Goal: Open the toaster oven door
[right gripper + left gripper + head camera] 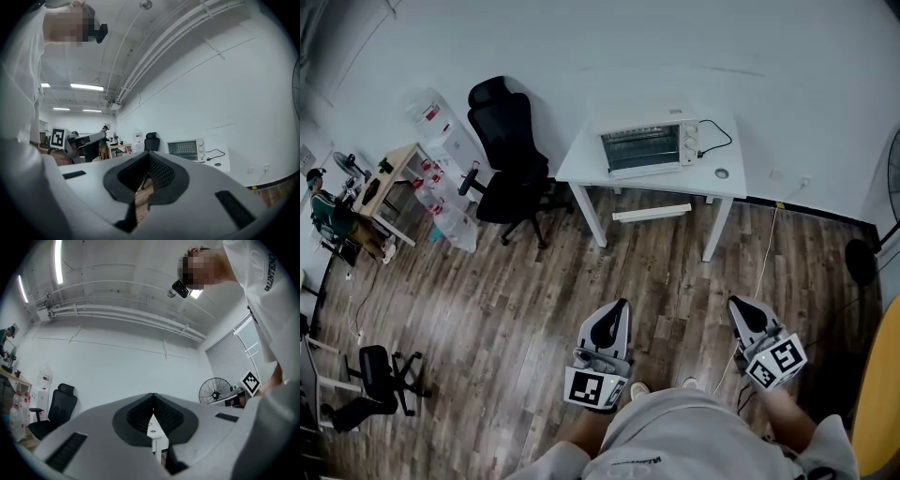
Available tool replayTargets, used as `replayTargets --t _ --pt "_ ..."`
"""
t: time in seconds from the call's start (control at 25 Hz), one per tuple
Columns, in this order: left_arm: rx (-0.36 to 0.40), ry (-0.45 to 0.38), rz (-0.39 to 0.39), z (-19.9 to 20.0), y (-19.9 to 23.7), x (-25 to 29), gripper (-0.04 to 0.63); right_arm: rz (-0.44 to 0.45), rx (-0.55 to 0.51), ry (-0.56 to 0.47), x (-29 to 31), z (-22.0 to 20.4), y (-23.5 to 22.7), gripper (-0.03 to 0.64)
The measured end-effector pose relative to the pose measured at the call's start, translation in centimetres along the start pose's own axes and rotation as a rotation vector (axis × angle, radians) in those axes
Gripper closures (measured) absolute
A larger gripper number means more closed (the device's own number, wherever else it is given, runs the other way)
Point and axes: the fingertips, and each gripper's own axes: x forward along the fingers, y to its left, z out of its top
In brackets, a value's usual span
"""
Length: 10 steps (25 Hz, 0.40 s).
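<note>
A white toaster oven point(649, 145) with a glass door, shut, stands on a white table point(731, 184) against the far wall; it also shows in the right gripper view as the toaster oven point(186, 149). My left gripper point(622, 304) and right gripper point(735, 302) hover over the wooden floor, far short of the table. Both are shut with nothing between their jaws. In the left gripper view the left gripper point(153, 395) points slightly upward at the wall; the right gripper point(149, 154) points level toward the oven.
A black office chair point(508, 155) stands left of the table. Water bottles and a small wooden desk point(382, 185) sit at the left with a person beside them. A white bar point(652, 213) lies under the table. A floor fan point(214, 391) stands to the right.
</note>
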Motion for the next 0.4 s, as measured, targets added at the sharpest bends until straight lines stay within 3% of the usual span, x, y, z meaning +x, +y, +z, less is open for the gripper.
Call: replayTargets --t 0.4 --pt "-0.024 0.003 0.011 -0.56 -0.31 -0.55 0.588 0.001 0.002 0.004 -0.41 -0.59 0.22 0.6"
